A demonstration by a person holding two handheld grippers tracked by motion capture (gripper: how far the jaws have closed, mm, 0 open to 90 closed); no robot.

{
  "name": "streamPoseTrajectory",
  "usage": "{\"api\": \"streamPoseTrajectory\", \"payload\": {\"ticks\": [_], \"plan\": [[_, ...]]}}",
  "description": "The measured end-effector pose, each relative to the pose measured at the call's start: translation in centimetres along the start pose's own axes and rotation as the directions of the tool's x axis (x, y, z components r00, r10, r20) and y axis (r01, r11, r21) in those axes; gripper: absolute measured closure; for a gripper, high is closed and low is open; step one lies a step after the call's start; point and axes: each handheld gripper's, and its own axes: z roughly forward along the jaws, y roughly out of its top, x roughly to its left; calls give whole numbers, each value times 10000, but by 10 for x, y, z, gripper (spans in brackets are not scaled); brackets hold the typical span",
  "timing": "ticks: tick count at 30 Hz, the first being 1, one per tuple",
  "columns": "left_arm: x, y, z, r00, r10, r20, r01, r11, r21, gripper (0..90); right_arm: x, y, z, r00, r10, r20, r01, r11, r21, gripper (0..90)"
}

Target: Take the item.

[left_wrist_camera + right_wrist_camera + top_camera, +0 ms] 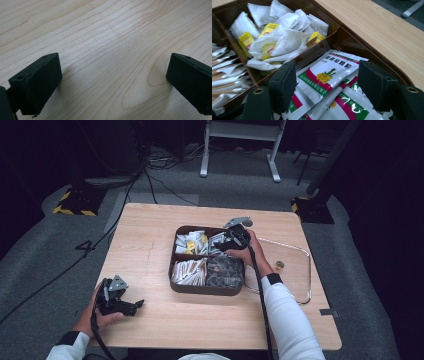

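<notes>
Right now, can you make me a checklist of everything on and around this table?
Surface: wooden table, bare in front of the left gripper.
Job's things: brown tray with four sections; tea bags, green-and-white packets, paper sticks, dark packets.
Clutter: clear lid; small round thing, too small to tell.
Grippers: left gripper open, low over the table; right gripper open over the packets.
Cables: black cables on the floor.
Surroundings: grey carpet, white stand legs.
</notes>
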Motion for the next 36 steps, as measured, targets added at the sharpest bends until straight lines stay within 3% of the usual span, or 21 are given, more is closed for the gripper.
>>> {"api": "streamPoseTrajectory", "payload": {"ticks": [7,19,21,26,31,36], "plan": [[0,0,0,10000,-2,-3,2,10000,1,5,-6,3,11,9988,457,166,-462,9985,301,322],[0,0,0,10000,-10,-9,10,10000,-1,5,2,12,18,9998,209,-44,-208,9995,224,327],[0,0,0,10000,-14,-6,14,10000,-3,5,3,13,17,9998,223,-7,-223,9996,150,362],[0,0,0,10000,-11,-9,11,10000,-1,5,2,16,17,9992,37,390,-40,10000,60,591],[0,0,0,10000,-9,-10,9,10000,-1,5,8,16,20,10000,-40,-41,41,9999,101,601],[0,0,0,10000,-14,-14,14,10000,-2,5,11,18,26,9999,-155,-23,156,9984,548,668]]}}
